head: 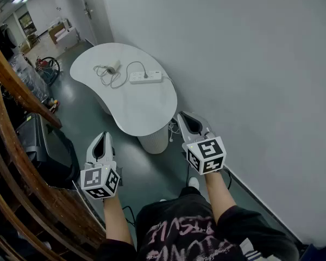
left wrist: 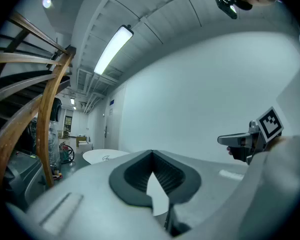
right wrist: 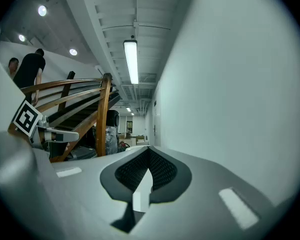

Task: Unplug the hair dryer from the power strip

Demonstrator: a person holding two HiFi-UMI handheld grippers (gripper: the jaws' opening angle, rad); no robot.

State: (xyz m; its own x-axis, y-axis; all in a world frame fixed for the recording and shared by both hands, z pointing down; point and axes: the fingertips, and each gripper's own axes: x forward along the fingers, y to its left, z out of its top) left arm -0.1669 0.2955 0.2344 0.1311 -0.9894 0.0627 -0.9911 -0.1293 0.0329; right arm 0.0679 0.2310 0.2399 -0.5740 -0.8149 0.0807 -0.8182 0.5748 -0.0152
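The job has not started yet. The person stands well away from the table [head: 144, 110]. The left gripper [head: 104, 136] and the right gripper [head: 184, 117] are both held up in the air in front of the person, far from anything.

The left one's own view shows its fingers [left wrist: 140, 166] closed tip to tip with nothing between them. The right one's fingers [right wrist: 162, 169] are closed and empty too.

The power strip [head: 145, 77] lies on the far part of the table. The hair dryer [head: 113, 67] lies near it, to its left. Its cord [head: 131, 64] loops over to the strip, and a small dark plug seems to sit in it.

Next, I think the person must walk up to the table. One gripper should hold the strip down. The other should open, grab the plug and pull it out.

I see no box, bowl or bin on the table.
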